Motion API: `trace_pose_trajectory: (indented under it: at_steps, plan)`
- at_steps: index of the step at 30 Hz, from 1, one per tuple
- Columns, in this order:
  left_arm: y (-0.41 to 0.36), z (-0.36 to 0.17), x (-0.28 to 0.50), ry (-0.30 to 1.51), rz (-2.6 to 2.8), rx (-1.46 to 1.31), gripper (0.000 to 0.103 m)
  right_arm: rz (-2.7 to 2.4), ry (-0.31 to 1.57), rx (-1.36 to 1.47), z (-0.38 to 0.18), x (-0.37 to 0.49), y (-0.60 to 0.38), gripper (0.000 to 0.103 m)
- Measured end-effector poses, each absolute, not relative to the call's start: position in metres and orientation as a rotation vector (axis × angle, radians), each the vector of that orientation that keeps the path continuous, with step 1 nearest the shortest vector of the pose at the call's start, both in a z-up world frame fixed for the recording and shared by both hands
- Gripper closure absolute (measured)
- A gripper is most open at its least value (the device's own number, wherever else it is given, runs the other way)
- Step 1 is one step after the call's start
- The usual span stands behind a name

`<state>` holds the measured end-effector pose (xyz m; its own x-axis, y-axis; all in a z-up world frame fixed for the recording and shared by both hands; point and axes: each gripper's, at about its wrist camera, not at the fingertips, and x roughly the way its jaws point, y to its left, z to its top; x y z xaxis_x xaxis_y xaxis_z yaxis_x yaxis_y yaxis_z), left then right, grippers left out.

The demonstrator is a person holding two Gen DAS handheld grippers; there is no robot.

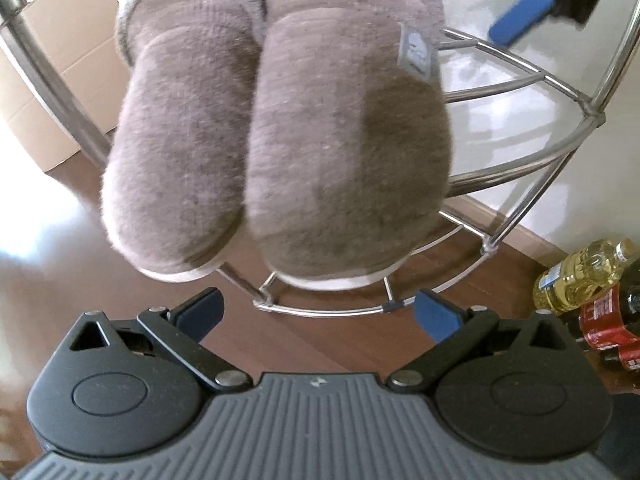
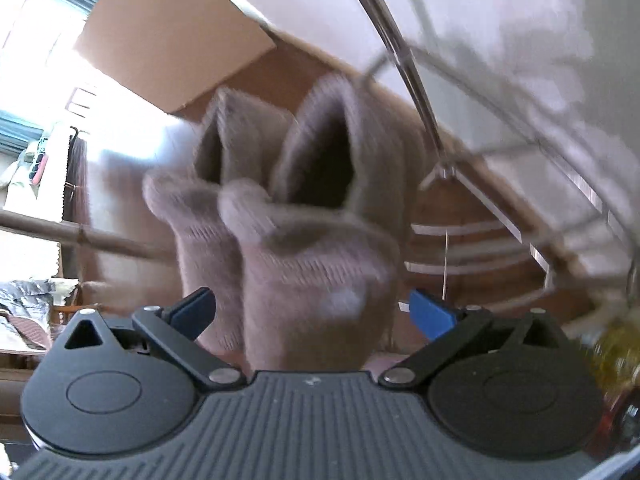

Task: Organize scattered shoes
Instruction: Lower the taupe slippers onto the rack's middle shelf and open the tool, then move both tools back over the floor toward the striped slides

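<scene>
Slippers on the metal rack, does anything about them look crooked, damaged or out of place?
Nothing stands out. The two grey slippers sit side by side, touching, on the wire rack, toes poking a little past its front rail. No damage shows. The oil bottle on the floor beside the rack is the only non-shoe thing nearby.

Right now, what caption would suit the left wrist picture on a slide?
Two fuzzy grey-brown slippers sit paired on a wire shoe rack, the open left gripper just below them.

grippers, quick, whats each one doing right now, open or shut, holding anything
Left gripper: open, empty, short of the slippers on the wire rack.
Right gripper: jaws wide open either side of the slippers, not pressing on them.
</scene>
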<state>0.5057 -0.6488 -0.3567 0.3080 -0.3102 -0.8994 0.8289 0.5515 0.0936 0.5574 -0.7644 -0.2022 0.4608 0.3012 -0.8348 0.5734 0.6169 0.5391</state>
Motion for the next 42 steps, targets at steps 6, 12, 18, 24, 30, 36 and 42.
trace_pose_trajectory:
  at_steps: [6,12,18,24,30,36,42]
  plan:
    - [-0.653,-0.345,0.51,1.058,-0.845,0.573,0.001,-0.148,1.098,0.879,-0.227,0.575,-0.761,0.001]
    - [-0.669,-0.342,0.504,1.063,-0.844,0.514,0.001,-0.144,1.08,0.855,-0.239,0.593,-0.765,0.0]
    - [-0.667,-0.341,0.501,1.046,-0.813,0.503,0.001,-0.132,1.084,0.841,-0.245,0.606,-0.771,0.0]
    - [-0.623,-0.328,0.465,1.044,-0.711,0.448,0.001,-0.128,1.111,0.794,-0.24,0.569,-0.759,0.001]
    - [-0.535,-0.322,0.392,1.134,-0.54,0.36,0.001,-0.065,1.213,0.76,-0.244,0.52,-0.712,0.001]
    - [-0.432,-0.314,0.301,1.27,-0.33,0.265,0.001,-0.009,1.414,0.751,-0.255,0.47,-0.632,0.001]
    - [-0.311,-0.292,0.231,1.327,-0.129,0.203,0.001,0.002,1.615,0.698,-0.272,0.426,-0.545,0.001]
